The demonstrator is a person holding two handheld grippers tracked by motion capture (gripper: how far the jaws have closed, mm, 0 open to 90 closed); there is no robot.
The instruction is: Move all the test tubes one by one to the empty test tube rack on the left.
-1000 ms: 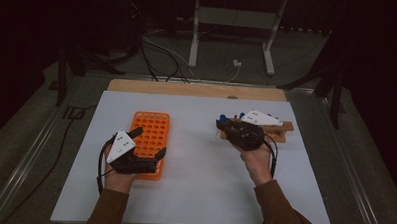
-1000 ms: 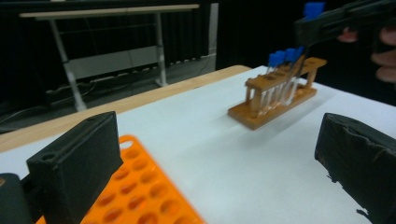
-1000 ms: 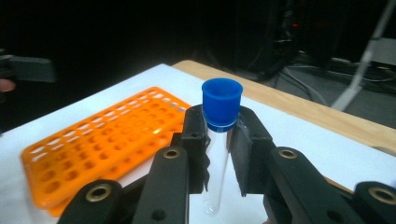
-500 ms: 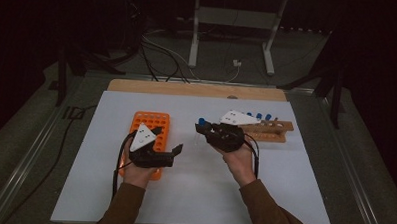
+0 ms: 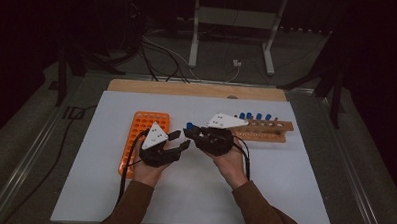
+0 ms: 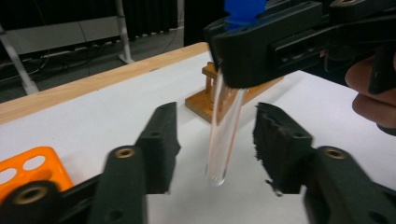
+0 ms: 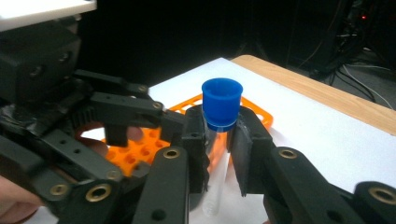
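My right gripper (image 7: 218,154) is clamped on a blue-capped tube (image 7: 219,140), just under the cap, upright above the counter (image 5: 284,185). The tube looks empty, though the glass blurs. My left gripper (image 6: 217,135) stands apart, jaws either side of the tube's lower end without touching. Wooden rack (image 5: 266,130) holds four capped tubes (image 5: 254,117). Orange rack (image 5: 145,127): holes bare.

Test tube (image 6: 225,135): clear, glossy; cap (image 7: 222,102) smooth blue plastic. Gripper jaws are seen as matt black plastic, pads ridged. Rack (image 5: 266,130) of bare wood; tray (image 5: 140,135) of orange plastic. Table sheet (image 5: 294,185) matt white.
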